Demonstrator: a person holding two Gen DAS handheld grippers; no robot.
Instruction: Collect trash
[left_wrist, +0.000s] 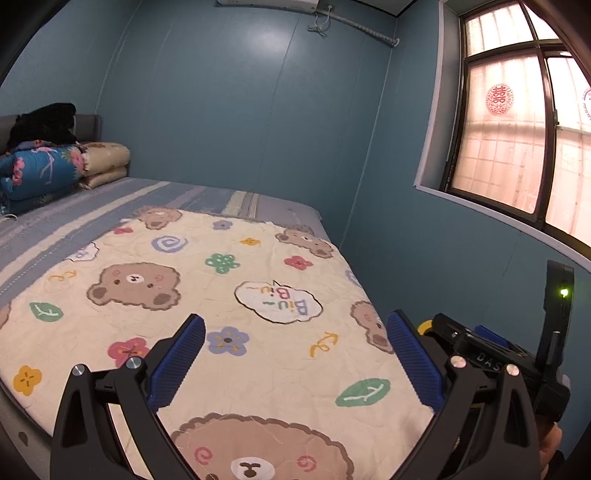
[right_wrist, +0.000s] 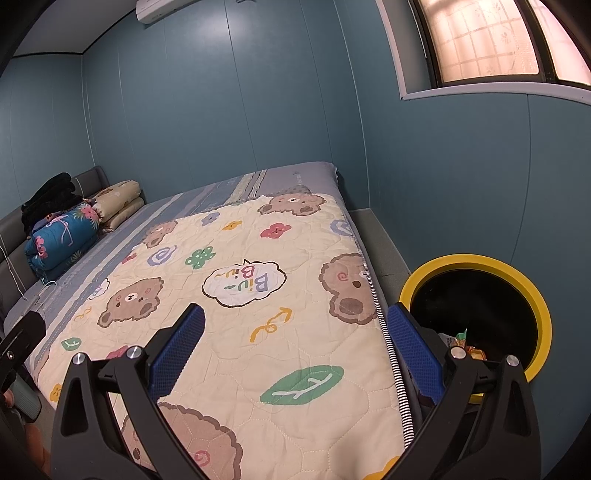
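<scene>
My left gripper (left_wrist: 295, 325) hovers open over the foot of a bed, nothing between its blue pads. Under it lies a cream quilt (left_wrist: 258, 369) printed with bears and flowers, and I see no loose trash on it. My right gripper (right_wrist: 295, 321) is open too and empty, above the quilt's right edge (right_wrist: 369, 295). Just right of it, a black bin with a yellow rim (right_wrist: 480, 260) stands on the floor between bed and wall. Several colourful wrappers (right_wrist: 467, 345) lie inside it, partly hidden by my right finger.
Folded quilts and dark clothes (left_wrist: 44, 170) are piled at the headboard, far left. Blue walls close in the bed's far side and right side, with a window (left_wrist: 517, 140) above. A narrow floor strip (right_wrist: 380, 243) runs beside the bed. The other tool's black body (left_wrist: 484, 356) shows at right.
</scene>
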